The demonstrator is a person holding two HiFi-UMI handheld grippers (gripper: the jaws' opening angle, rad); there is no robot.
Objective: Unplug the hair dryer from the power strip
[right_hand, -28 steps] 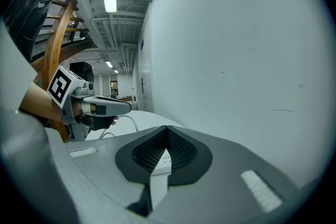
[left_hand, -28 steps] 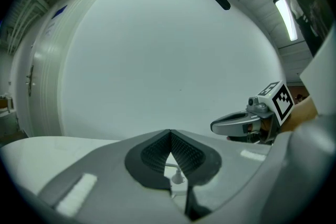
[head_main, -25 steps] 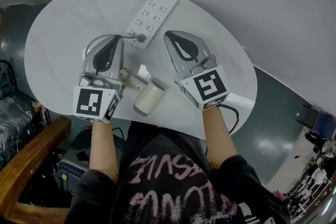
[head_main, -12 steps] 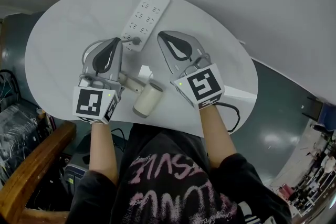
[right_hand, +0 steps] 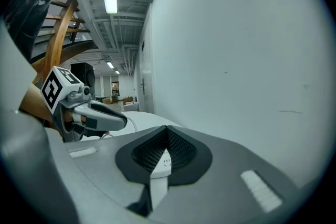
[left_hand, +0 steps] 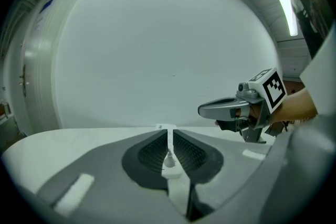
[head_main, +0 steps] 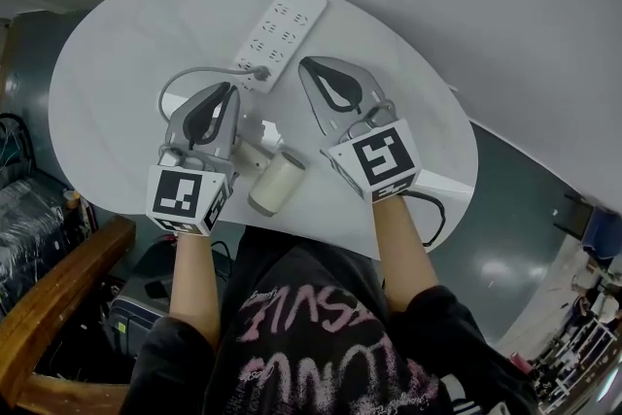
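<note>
Dryer (head_main: pixel 276 180) lies on its side at the bench's (head_main: pixel 117 53) near edge, between my grippers, barrel running near-left to far-right. My left gripper (head_main: pixel 231 88) has its jaws closed to a slit, empty, just short of the plug (head_main: pixel 260 71). My right gripper (head_main: pixel 305 65) is also pinched together, empty. The plug sits in the strip's (head_main: pixel 284 29) near end, and the strip angles away far-right.

Grey left hand-held gripper (head_main: pixel 230 89), right hand-held gripper (head_main: pixel 307 64), black-white marker cubes (head_main: pixel 184 195); black pink-lettered sweatshirt (head_main: pixel 321 345).
</note>
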